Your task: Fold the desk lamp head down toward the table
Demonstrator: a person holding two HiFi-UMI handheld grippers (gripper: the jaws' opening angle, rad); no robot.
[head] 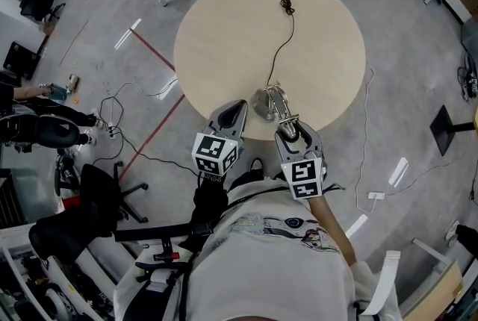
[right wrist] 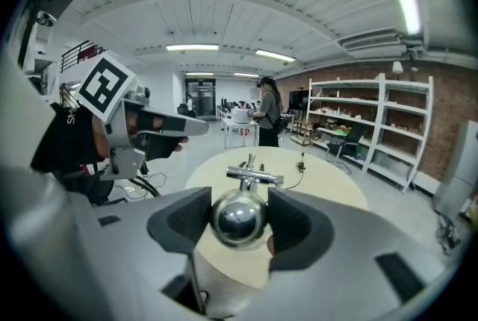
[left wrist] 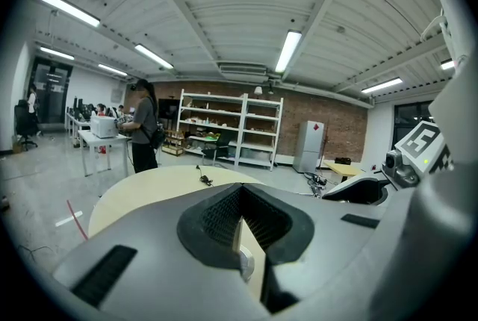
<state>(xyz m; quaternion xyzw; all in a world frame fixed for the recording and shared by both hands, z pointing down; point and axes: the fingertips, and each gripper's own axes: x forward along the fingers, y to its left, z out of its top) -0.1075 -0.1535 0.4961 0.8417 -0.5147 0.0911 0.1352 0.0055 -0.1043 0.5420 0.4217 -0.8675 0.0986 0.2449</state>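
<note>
The right claw is gripping the lamp head. Its two dark pads are pressing against the left and right flanks of the rounded chrome shell, which is filling the gap between them and facing back toward the camera. The shell is shining like a mirror and showing no dents. Just beyond the claw and slightly above it, the lamp arm is showing as a short chrome crossbar with thin rods running away from the claw. The lamp's long axis is therefore pointing almost straight ahead of the claw rather than across it. From above, that arm is sloping from the claw forward and a little to the left, down to the round lamp base. The base is sitting on the near edge of the round pale surface. Past the base, the cable is trailing across the surface toward its far edge. The head is sitting clear above the surface, so the fold is probably calling for a push downward and forward about the arm's joint. The right claw is the one placed to do it. The left claw is hovering to the left, beside the base and apart from it, with its ribbed pads meeting at the tips and nothing between them. It is looking free to steady the base should it start tipping.
</note>
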